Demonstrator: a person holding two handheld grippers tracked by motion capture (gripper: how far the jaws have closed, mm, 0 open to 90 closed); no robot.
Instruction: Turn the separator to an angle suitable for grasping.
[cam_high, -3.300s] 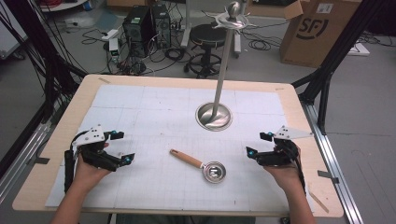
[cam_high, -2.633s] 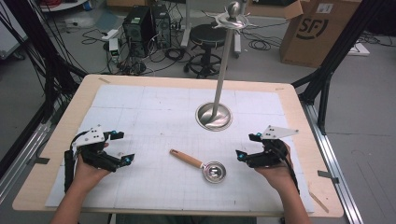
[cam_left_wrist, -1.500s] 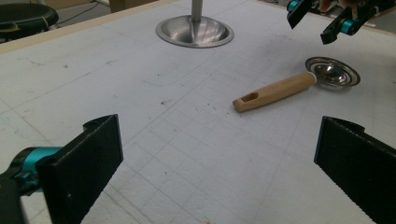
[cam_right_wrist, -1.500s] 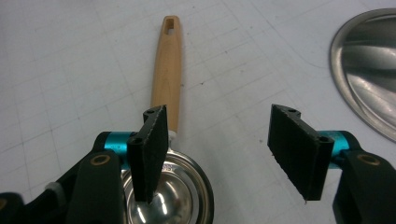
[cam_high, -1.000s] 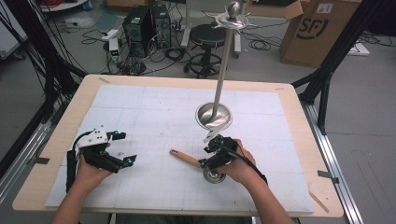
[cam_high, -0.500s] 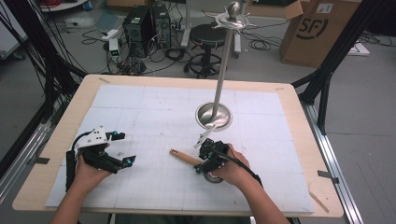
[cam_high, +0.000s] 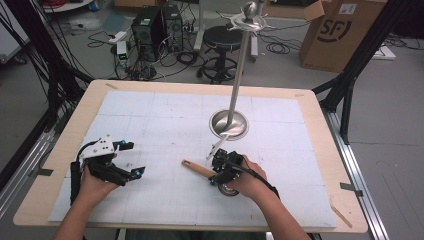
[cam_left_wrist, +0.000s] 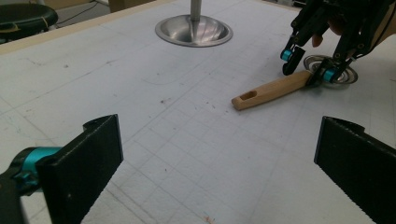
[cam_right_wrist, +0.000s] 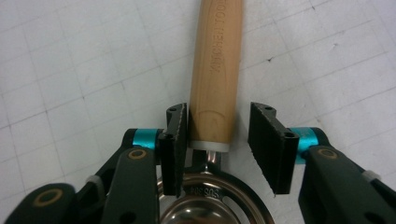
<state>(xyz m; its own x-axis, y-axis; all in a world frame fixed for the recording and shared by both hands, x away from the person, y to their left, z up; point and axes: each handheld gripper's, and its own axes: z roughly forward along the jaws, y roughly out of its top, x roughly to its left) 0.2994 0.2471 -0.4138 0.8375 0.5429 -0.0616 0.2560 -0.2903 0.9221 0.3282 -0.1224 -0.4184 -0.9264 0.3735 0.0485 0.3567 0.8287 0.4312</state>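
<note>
The right gripper (cam_high: 218, 170) has come across from the counter's right edge to the middle and now sits low over the strainer (cam_high: 207, 174), which lies flat on the white mat (cam_high: 165, 120) in front of the stand (cam_high: 229, 123). In the right gripper view its fingers (cam_right_wrist: 175, 140) stand apart on either side of the wooden handle (cam_right_wrist: 217, 70), right where the wood meets the metal bowl (cam_right_wrist: 210, 205); one finger looks to be touching or almost touching the wood, the other has a clear gap, so nothing is clamped yet. The left gripper view shows the same thing from the side, the right gripper (cam_left_wrist: 310, 70) straddling the handle (cam_left_wrist: 273, 89) near the bowl end. The left gripper (cam_high: 117, 159) has stayed parked near the left of the mat, fingers (cam_left_wrist: 88, 158) wide apart and holding nothing. To my eye the reach is done and lined up well; closing on the handle looks like the next thing, and the strainer has not moved at all
</note>
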